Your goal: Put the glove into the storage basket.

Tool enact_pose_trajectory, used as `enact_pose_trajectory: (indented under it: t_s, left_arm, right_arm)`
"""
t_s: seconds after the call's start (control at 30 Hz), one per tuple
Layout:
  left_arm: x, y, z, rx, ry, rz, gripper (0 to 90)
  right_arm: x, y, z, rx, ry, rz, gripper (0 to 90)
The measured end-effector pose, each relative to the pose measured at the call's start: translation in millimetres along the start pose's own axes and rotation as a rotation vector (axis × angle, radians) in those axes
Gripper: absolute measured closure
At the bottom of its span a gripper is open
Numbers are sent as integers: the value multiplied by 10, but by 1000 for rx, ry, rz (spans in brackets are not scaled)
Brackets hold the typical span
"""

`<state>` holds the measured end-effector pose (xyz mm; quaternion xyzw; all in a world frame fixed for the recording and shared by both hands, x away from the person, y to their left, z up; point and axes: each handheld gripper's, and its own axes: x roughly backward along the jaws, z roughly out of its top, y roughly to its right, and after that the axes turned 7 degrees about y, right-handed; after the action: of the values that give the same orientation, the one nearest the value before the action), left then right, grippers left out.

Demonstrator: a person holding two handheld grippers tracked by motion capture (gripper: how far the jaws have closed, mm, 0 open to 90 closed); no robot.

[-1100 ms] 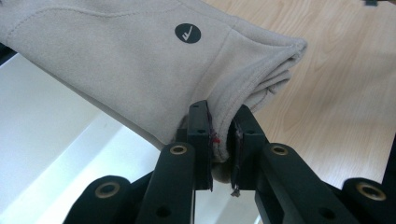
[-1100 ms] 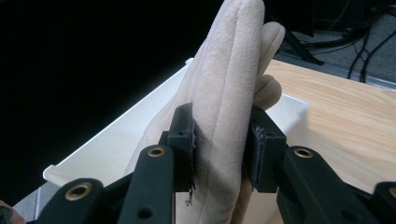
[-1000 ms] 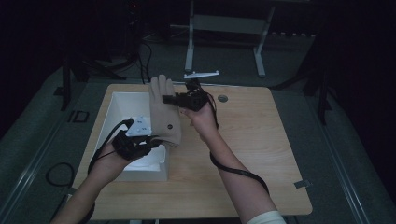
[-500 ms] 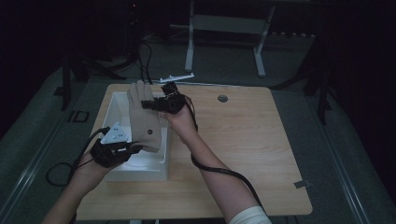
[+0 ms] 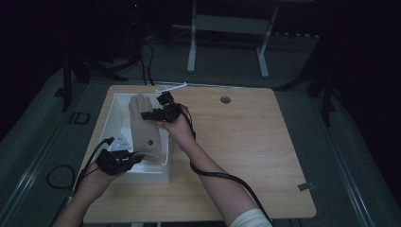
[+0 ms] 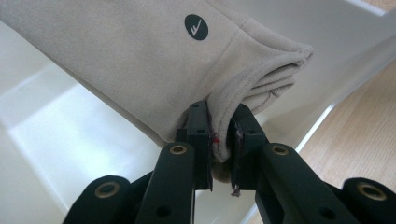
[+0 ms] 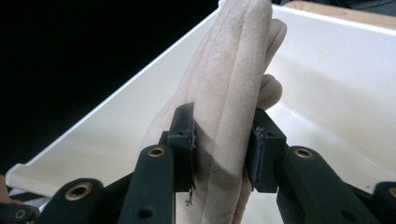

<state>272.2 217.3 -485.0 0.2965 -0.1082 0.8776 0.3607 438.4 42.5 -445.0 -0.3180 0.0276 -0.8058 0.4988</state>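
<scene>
A beige suede glove with a round dark logo patch hangs stretched over a white bin at the table's left. My left gripper is shut on the glove's cuff at the near end. In the left gripper view its pads pinch the cuff's edge. My right gripper is shut across the glove's finger end, the pads pressing on both sides of the thick stacked fingers. The glove sits low inside the bin's walls.
The white bin stands on a light wooden table. A thin white stick lies at the table's far edge and a round grommet sits in the top. Cables trail from both grippers. Dark floor and a metal frame lie beyond.
Both grippers have carried the glove left and down, from above the table's middle to inside the white bin. Both grips are unchanged.
</scene>
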Motion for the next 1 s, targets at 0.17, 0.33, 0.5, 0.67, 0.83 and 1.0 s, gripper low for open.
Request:
enact_pose_trajectory:
  t_s: [0.17, 0.33, 0.5, 0.67, 0.83, 1.0]
  left_arm:
    - [-42, -23, -64, 12, 4, -7, 808]
    - [-55, -48, -86, 19, -2, -5, 802]
    - [-139, -44, -125, 30, -65, -9, 703]
    - [-155, -36, -135, 58, -50, 16, 512]
    - [-126, -12, -74, 119, 24, 37, 370]
    - [-80, 23, 46, 165, 83, 75, 143]
  right_arm:
    - [-76, 1, -13, 5, -33, -12, 666]
    - [-140, 5, -13, 11, -52, -22, 656]
    - [-180, -16, 9, 25, -73, -45, 568]
    - [-118, 12, 29, 31, -65, -60, 470]
    - [-40, -27, 14, 56, -60, -39, 407]
    - [90, -61, 27, 72, -37, 1, 260]
